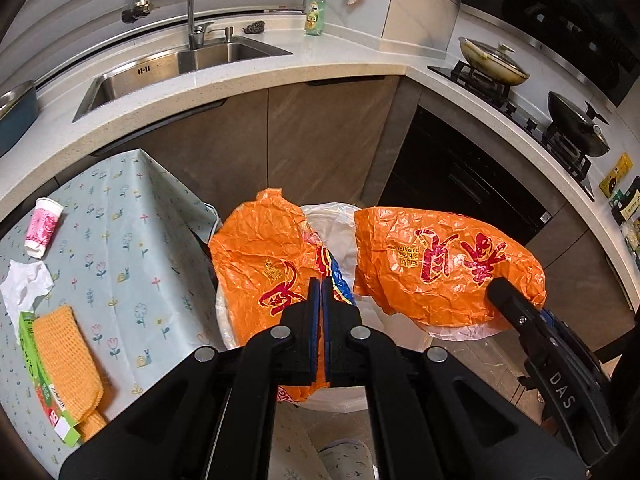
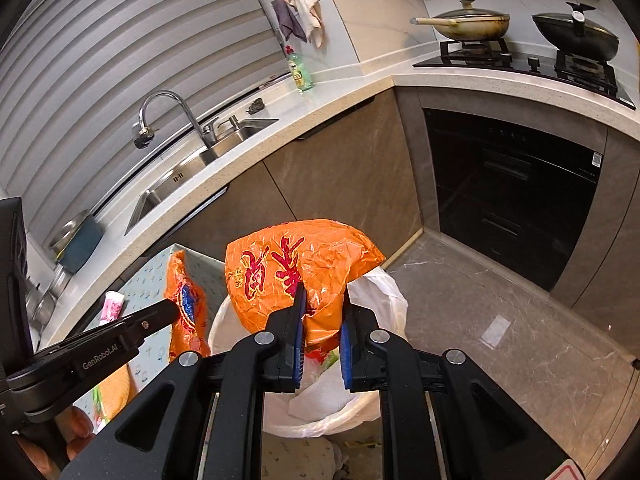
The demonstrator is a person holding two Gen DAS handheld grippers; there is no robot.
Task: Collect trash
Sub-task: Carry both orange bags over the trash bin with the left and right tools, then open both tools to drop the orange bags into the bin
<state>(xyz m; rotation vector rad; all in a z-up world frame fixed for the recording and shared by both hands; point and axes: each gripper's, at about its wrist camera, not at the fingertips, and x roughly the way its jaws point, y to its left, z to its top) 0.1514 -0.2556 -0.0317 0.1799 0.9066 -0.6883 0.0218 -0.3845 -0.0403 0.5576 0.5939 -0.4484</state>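
Observation:
An orange plastic bag with red characters hangs in two parts over a white-lined trash bin (image 1: 340, 396). My left gripper (image 1: 321, 284) is shut on the left part of the bag (image 1: 260, 252). My right gripper (image 2: 322, 300) has its jaws partly apart with the right part of the bag (image 2: 296, 268) pinched between them; it also shows in the left wrist view (image 1: 440, 264). The bin liner (image 2: 380, 300) holds crumpled white paper (image 2: 324, 396). On the table lie a pink paper cup (image 1: 42, 226) and a crumpled white tissue (image 1: 26, 284).
A table with a pale patterned cloth (image 1: 128, 248) stands left of the bin, with an orange cloth (image 1: 66, 364) on a green box (image 1: 36, 376). Behind are a counter with a sink (image 1: 172, 68), cabinets, an oven and a stove with two pans (image 2: 520, 28).

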